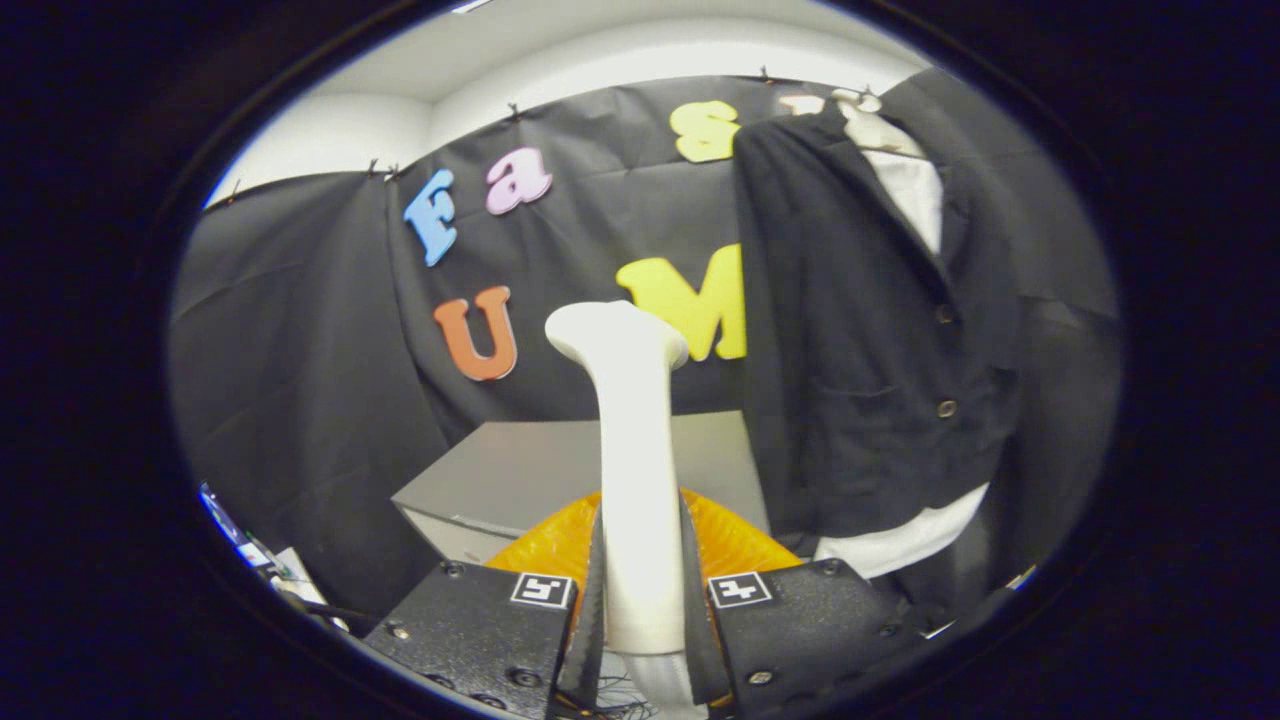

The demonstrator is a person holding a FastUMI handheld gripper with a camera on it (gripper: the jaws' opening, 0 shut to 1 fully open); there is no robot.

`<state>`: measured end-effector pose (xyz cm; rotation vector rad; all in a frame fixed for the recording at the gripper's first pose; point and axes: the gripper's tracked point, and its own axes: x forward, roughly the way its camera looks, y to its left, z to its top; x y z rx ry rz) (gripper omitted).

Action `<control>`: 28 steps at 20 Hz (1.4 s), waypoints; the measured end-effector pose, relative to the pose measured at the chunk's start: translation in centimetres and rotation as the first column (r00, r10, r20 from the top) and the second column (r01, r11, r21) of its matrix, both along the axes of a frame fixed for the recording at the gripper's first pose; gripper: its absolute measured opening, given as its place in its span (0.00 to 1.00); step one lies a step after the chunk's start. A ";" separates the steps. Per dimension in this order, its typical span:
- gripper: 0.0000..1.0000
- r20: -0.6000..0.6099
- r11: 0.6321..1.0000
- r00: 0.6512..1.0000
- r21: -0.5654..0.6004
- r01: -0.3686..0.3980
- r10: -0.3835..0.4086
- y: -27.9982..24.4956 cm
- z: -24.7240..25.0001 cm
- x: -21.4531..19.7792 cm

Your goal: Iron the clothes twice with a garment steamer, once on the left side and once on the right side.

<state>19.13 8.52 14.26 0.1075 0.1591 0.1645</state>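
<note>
Since the dark jacket (pixel 860 330) hangs well off to the right of the fingers and beyond them, over a white shirt (pixel 915 190) on a pale hanger (pixel 860 105) against the black booth wall (pixel 300 380), the step in hand reads as carrying the steamer across to the cloth, and no pass looks begun from how things stand. Below and ahead sits a grey box (pixel 560 465) with something orange (pixel 555 545) lying just in front of it, both near the fingers. The white garment steamer (pixel 635 470) stands upright between the fingers, its flared head (pixel 615 335) well above them and facing away from the jacket. The gripper (pixel 640 600) is clamped on the steamer's handle, both fingers pressing its sides. To do this well, I would swing the whole tool right and turn the head square to the jacket front, start high near the collar on one side of the button (pixel 945 408) line, and draw down slowly with the head near the cloth, keeping the handle upright so the grip does not slip.
</note>
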 end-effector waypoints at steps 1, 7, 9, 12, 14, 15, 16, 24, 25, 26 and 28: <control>0.36 0.015 0.999 0.999 0.002 0.043 -0.043 -2.5 0.7 -1.0; 0.36 0.071 0.961 0.959 0.058 0.272 -0.276 -14.2 3.8 -4.8; 0.36 0.084 0.947 0.945 0.084 0.310 -0.317 -16.3 5.0 -5.2; 0.36 0.115 0.939 0.934 0.102 0.329 -0.339 -18.0 7.0 -4.7; 0.36 0.132 0.942 0.934 0.105 0.318 -0.331 -18.1 8.7 -3.8; 0.36 0.145 0.945 0.936 0.106 0.308 -0.321 -17.9 9.6 -3.0; 0.36 0.161 0.949 0.936 0.102 0.300 -0.313 -17.6 10.5 -2.2; 0.36 0.205 0.949 0.927 0.045 0.312 -0.314 -17.1 14.3 4.7; 0.36 0.190 0.946 0.927 0.036 0.321 -0.322 -17.6 13.5 5.3; 0.36 0.170 0.944 0.929 0.031 0.327 -0.328 -17.9 12.7 5.6; 0.36 0.143 0.943 0.932 0.024 0.333 -0.332 -18.1 11.5 6.1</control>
